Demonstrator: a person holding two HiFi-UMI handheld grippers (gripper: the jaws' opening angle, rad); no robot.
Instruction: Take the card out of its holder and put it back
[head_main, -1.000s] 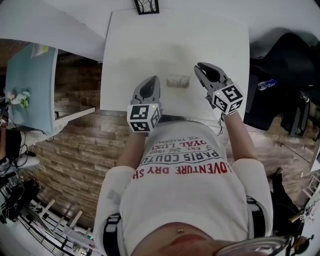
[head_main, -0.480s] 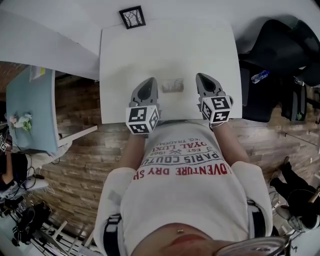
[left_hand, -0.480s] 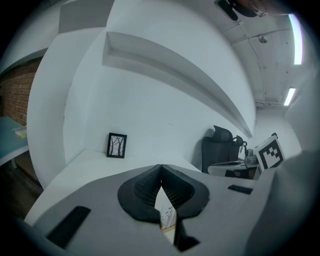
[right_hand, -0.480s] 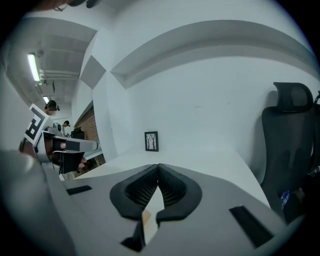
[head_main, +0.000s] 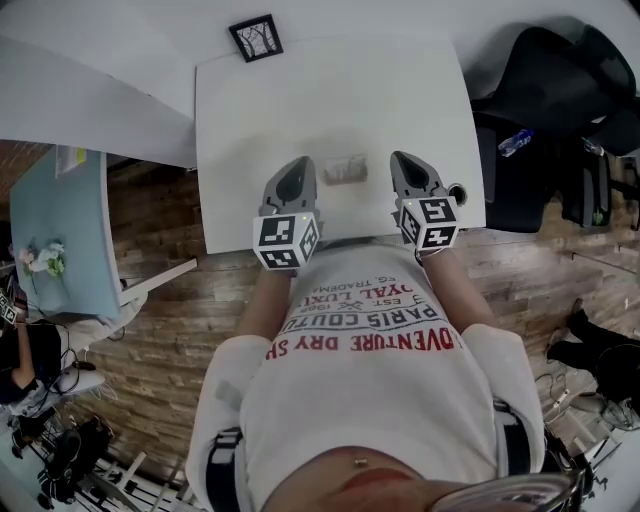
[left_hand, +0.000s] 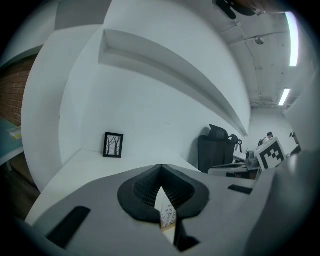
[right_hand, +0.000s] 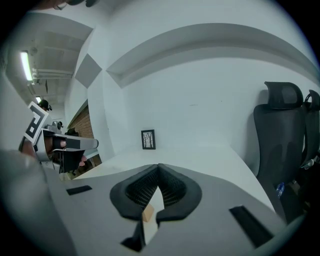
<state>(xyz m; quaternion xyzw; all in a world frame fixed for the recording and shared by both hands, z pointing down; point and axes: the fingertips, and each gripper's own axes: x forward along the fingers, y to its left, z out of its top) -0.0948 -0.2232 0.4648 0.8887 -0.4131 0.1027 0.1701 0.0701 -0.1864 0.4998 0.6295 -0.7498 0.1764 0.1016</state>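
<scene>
White table (head_main: 330, 90) carries the card (head_main: 346, 167) in its holder (right_hand: 147, 214), between left gripper (head_main: 303, 163) and right gripper (head_main: 400, 160). Both grippers' jaws are pressed together, gripping nothing.

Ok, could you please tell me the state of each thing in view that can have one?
left gripper: shut, gripping nothing.
right gripper: shut, gripping nothing.
card: seated in its holder, not gripped.
wooden holder: resting on the white table, between the two grippers.
picture frame: standing upright at the table's far edge.
office chair: upright, nobody in it.
</scene>
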